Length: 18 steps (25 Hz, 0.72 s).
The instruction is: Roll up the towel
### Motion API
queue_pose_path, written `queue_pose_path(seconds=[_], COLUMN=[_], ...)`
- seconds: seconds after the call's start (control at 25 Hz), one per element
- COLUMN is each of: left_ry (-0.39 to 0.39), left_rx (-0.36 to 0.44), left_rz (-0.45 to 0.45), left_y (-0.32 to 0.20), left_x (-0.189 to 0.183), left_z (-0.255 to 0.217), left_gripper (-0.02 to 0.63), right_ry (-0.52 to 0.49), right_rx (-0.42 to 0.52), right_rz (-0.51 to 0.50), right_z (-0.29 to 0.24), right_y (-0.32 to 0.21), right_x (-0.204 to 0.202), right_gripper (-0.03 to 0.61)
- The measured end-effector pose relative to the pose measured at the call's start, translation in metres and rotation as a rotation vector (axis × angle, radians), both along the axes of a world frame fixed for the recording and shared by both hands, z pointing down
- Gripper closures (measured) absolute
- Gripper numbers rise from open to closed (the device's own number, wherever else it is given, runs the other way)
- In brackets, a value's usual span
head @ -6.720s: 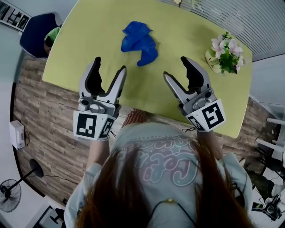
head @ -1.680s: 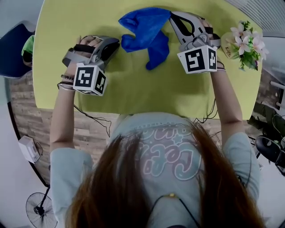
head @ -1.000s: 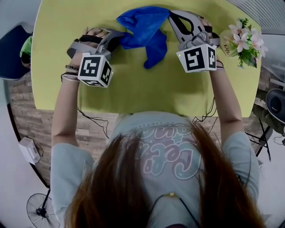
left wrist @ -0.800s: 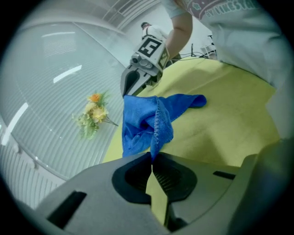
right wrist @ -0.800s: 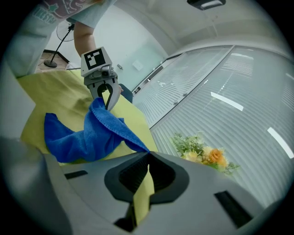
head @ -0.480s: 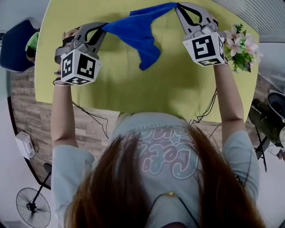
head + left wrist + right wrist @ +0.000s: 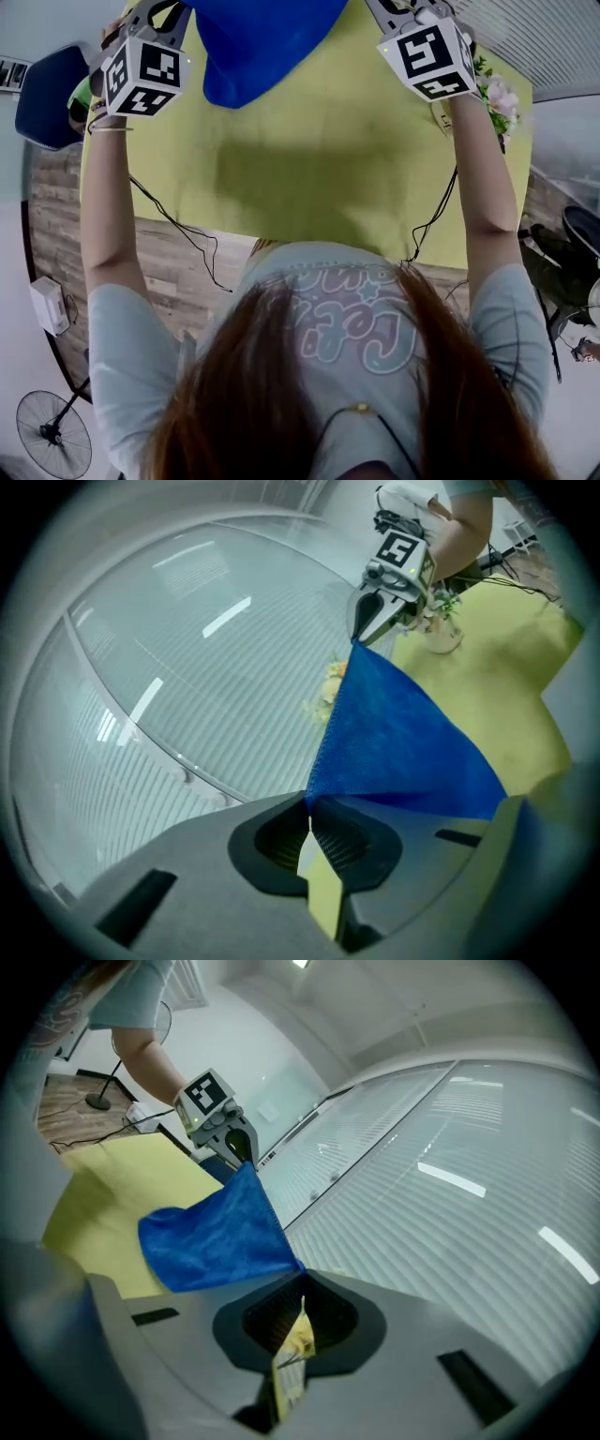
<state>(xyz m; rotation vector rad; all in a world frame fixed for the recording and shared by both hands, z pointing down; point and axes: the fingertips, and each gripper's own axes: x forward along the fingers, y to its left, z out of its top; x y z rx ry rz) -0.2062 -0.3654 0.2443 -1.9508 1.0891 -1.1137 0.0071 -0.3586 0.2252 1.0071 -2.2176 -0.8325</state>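
Observation:
The blue towel hangs in the air over the yellow-green table, stretched between both grippers. My left gripper is at the head view's top left, shut on one towel corner. In the left gripper view the cloth runs from the closed left gripper across to the right gripper. My right gripper is at the top right, shut on the opposite corner. In the right gripper view the towel spreads from the pinched right gripper to the left gripper. The towel's lower part sags loose.
A pot of pink flowers stands at the table's right edge, close to the right forearm. A blue chair sits beyond the left end. Cables hang from both grippers over the near edge. A glass wall with blinds lies behind the table.
The towel lay crumpled on the table; both grippers closed on its corners, then rose and spread apart. It now hangs clear of the table between them.

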Motion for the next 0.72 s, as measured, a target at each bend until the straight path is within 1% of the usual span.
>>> queue_pose_path(seconds=[0.08, 0.16, 0.24, 0.28, 0.32, 0.4, 0.48, 0.56, 0.6, 0.68, 0.72], left_ry=[0.037, 0.083, 0.112, 0.115, 0.113, 0.106, 0.083, 0.021, -0.01, -0.045, -0.048], left_rx=[0.071, 0.148, 0.211, 0.229, 0.233, 0.202, 0.125, 0.019, -0.035, -0.118, -0.144], left_rz=[-0.03, -0.047, -0.058, -0.064, -0.069, -0.066, -0.06, -0.074, -0.088, -0.123, -0.141], left_y=[-0.002, 0.001, 0.01, 0.017, 0.025, 0.045, 0.07, 0.096, 0.109, 0.133, 0.143], left_x=[0.006, 0.011, 0.011, 0.009, 0.006, 0.002, 0.0, -0.007, -0.012, -0.022, -0.026], left_z=[-0.033, -0.065, -0.084, -0.085, -0.08, -0.05, 0.006, 0.074, 0.104, 0.146, 0.157], left_gripper=[0.598, 0.598, 0.598, 0.598, 0.598, 0.598, 0.598, 0.598, 0.598, 0.598, 0.598], right_ry=[-0.026, -0.035, -0.01, 0.018, 0.045, 0.072, 0.109, 0.139, 0.139, 0.127, 0.127], right_rx=[0.063, 0.147, 0.219, 0.232, 0.223, 0.165, 0.073, -0.056, -0.128, -0.253, -0.296], right_rz=[0.017, 0.023, -0.007, -0.037, -0.073, -0.148, -0.214, -0.273, -0.301, -0.351, -0.369], right_z=[-0.028, -0.057, -0.078, -0.08, -0.076, -0.047, 0.003, 0.061, 0.087, 0.126, 0.14], right_y=[0.008, 0.019, 0.039, 0.053, 0.068, 0.1, 0.131, 0.162, 0.177, 0.206, 0.218], right_x=[0.009, 0.015, 0.015, 0.012, 0.008, -0.001, -0.009, -0.017, -0.021, -0.028, -0.03], right_gripper=[0.568, 0.566, 0.566, 0.566, 0.566, 0.566, 0.566, 0.566, 0.566, 0.566, 0.566])
